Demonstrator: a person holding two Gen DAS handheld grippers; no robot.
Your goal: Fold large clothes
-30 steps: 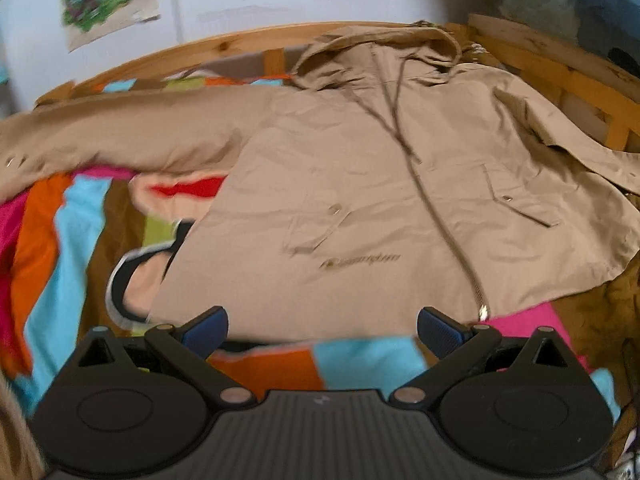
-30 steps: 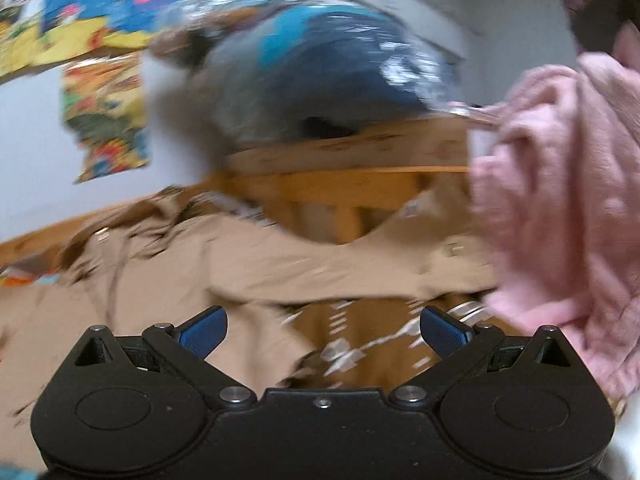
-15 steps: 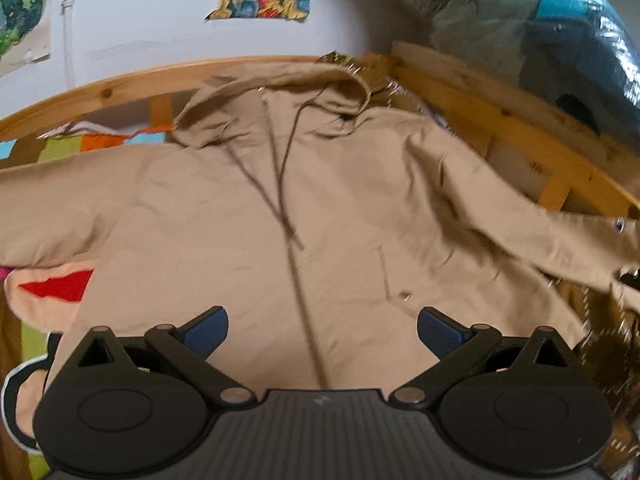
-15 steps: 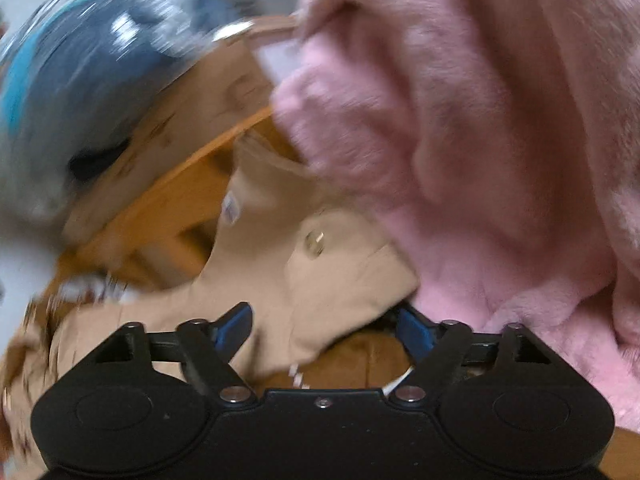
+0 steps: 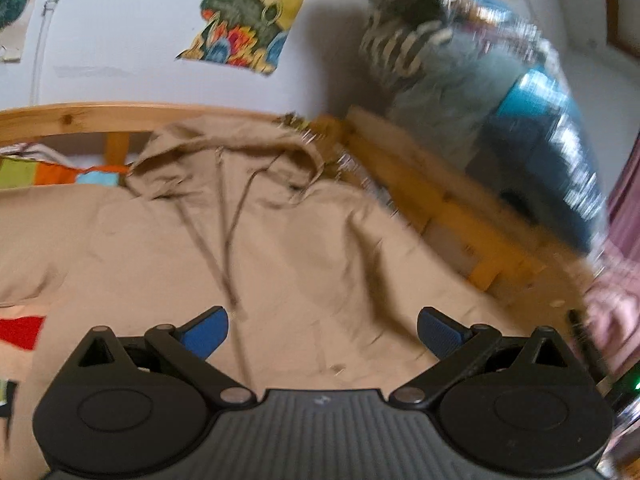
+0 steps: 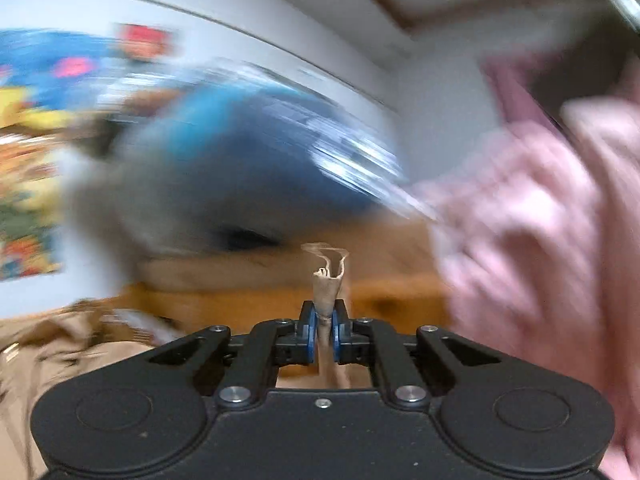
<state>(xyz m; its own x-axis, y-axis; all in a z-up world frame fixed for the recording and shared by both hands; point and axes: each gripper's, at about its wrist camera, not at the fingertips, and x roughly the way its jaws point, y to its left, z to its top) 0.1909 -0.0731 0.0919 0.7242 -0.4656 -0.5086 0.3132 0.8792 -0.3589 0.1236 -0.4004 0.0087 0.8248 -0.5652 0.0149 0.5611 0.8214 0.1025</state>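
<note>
A tan hooded jacket [image 5: 288, 248] lies spread face up on the bed, hood [image 5: 224, 152] toward the wooden headboard, zipper running down its middle. My left gripper [image 5: 322, 330] hovers open over the jacket's chest with nothing between its blue pads. In the right wrist view my right gripper [image 6: 324, 330] is shut on a bunched piece of the jacket's tan fabric [image 6: 327, 280], which sticks up between the pads. More of the jacket [image 6: 60, 360] shows at the lower left there. That view is heavily blurred.
A wooden bed rail [image 5: 432, 200] runs along the jacket's right side. Stuffed plastic bags [image 5: 520, 132] are piled behind it. A pink fluffy garment [image 6: 540, 248] hangs close on the right. A colourful striped blanket [image 5: 24, 332] lies under the jacket at left.
My right gripper closed on the sleeve end of the jacket and swung up away from the pink garment. The left gripper moved further right over the jacket, staying open.
</note>
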